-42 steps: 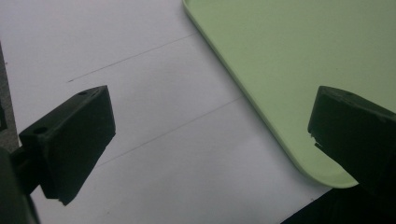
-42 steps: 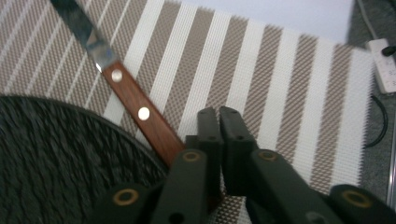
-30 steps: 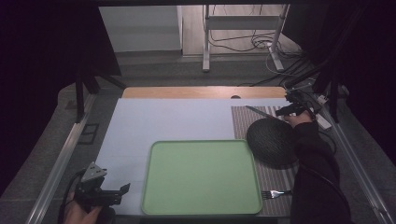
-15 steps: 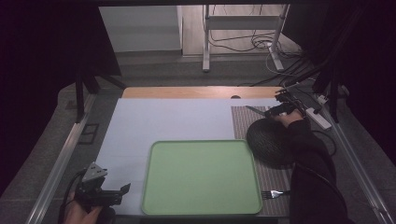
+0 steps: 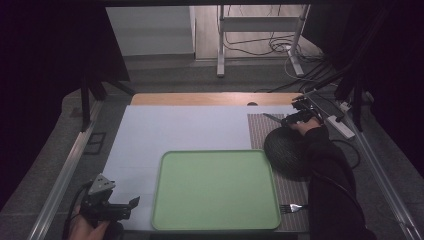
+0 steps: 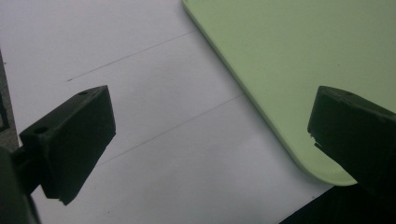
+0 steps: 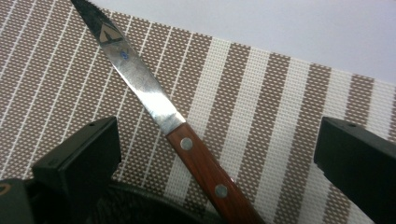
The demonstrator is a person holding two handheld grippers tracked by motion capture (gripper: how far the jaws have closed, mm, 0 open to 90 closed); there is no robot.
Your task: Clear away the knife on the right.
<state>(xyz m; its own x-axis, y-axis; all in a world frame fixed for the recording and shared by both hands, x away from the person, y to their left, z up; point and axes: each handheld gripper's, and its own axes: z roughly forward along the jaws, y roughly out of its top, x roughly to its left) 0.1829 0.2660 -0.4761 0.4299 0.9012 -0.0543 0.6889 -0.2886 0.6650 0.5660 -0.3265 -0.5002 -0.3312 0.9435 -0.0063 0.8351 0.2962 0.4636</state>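
High view first: a flat light-green rectangular plastic tray [image 5: 215, 190] sits on a white sheet [image 5: 175, 130] covering the table. Off the tray's right edge there's a brown-and-white striped woven placemat [image 5: 257, 131]. A dark round bowl [image 5: 286, 152] sits on that mat by the tray's far right corner, and a metal fork [image 5: 292, 206] lies on it near the tray's near right corner. The right gripper [image 5: 295, 119] is beyond the bowl, over a knife [image 5: 272, 119]. The left gripper [image 5: 131, 204] hangs just off the tray's near left corner, holding nothing.

Left gripper view: both black jaws are spread wide over the white sheet, with the tray's rounded corner by the right jaw.

Right gripper view: jaws wide apart, gripping nothing, with the wooden-handled steel knife [image 7: 187, 144] lying between them on the placemat, 2 rivets in the handle.
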